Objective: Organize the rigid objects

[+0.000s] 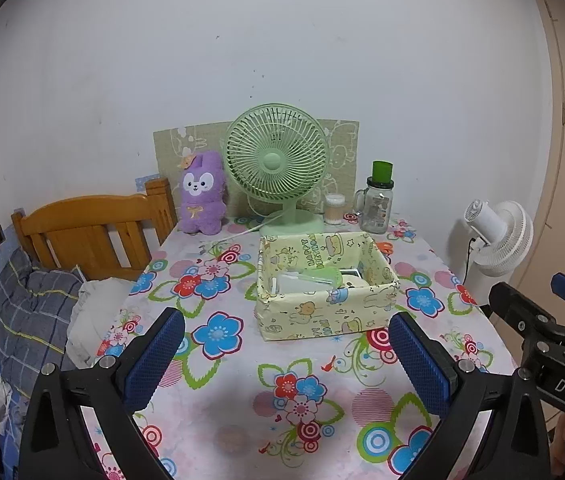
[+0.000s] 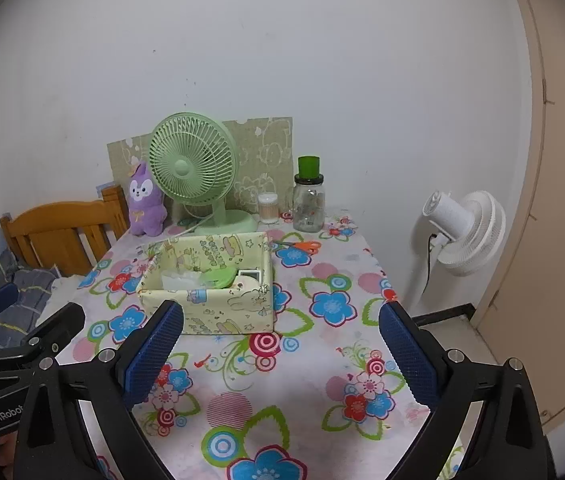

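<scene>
A pale yellow cartoon-print box (image 1: 322, 316) (image 2: 210, 308) stands mid-table, holding a green flat item (image 1: 324, 278) (image 2: 216, 278), a white device (image 2: 248, 276) and clear plastic. Orange-handled scissors (image 2: 302, 246) (image 1: 384, 247) lie on the cloth just behind the box's right corner. My left gripper (image 1: 288, 354) hovers open over the near table, short of the box, nothing between its blue pads. My right gripper (image 2: 282, 350) is also open and empty, near the box's front right. Each gripper shows at the edge of the other's view.
Along the back wall stand a purple plush (image 1: 202, 200), a green desk fan (image 1: 278, 168), a cotton swab jar (image 1: 334, 208) and a green-lidded glass jar (image 1: 378, 204). A wooden headboard (image 1: 90, 228) and bedding are left of the table; a white floor fan (image 2: 462, 232) is right.
</scene>
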